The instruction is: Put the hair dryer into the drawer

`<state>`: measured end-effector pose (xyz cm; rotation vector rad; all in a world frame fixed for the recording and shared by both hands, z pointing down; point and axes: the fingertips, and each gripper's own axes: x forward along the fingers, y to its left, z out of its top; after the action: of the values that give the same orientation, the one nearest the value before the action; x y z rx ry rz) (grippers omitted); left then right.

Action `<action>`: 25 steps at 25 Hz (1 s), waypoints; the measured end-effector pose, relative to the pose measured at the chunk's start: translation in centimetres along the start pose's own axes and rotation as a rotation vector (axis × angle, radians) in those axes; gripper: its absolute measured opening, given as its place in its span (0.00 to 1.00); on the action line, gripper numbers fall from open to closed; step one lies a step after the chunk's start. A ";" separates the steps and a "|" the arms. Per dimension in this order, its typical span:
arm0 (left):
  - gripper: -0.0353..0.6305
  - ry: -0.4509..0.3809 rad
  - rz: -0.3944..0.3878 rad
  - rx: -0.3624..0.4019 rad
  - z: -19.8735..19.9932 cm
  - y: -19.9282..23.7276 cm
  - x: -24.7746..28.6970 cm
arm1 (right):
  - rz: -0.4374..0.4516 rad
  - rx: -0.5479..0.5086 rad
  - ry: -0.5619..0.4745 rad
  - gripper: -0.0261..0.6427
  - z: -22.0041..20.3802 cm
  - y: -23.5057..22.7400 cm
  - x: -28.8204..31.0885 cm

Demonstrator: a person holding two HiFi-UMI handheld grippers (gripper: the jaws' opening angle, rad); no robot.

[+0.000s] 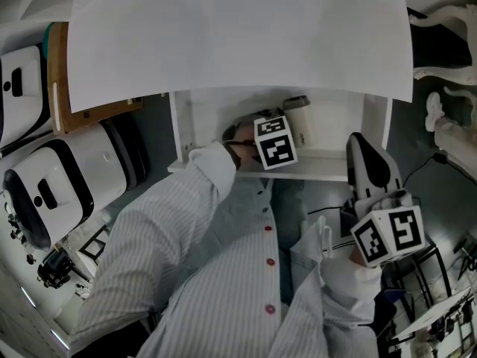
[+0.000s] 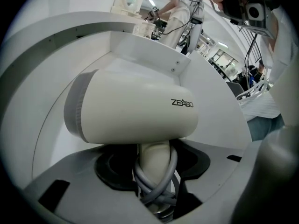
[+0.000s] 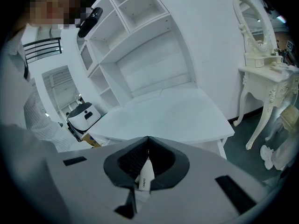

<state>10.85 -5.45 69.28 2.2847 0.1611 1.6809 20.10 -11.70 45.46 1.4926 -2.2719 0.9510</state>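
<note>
Hair dryer, handle clamped between left jaws

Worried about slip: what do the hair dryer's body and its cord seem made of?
Hair dryer body: probably moulded plastic, cream, satin; smooth shell, soft sheen, printed logo. Cord: likely rubber or PVC sheath, grey, matte; it loops tightly round the handle.

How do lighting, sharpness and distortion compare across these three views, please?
Head view: dim and bluish, the white table top brightest, edges bowed. Left gripper view: the hair dryer evenly lit and sharp, its lettering legible, corners black. Right gripper view: straight shelves curve strongly; a mosaic patch sits upper left.
</note>
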 end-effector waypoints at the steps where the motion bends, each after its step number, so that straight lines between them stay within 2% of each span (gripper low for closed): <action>1: 0.39 -0.003 0.002 0.001 0.0 0.0 0.0 | -0.001 -0.001 0.001 0.06 0.0 0.0 0.0; 13: 0.40 -0.013 0.037 0.017 -0.1 -0.2 0.2 | 0.003 -0.018 0.005 0.06 -0.2 0.7 -0.6; 25: 0.42 -0.003 0.028 0.022 0.0 -0.8 0.3 | 0.008 -0.022 0.002 0.06 -0.2 1.3 -1.2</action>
<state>11.05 -4.61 69.29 2.3164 0.1482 1.6973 19.44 -10.35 44.45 1.4746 -2.2814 0.9265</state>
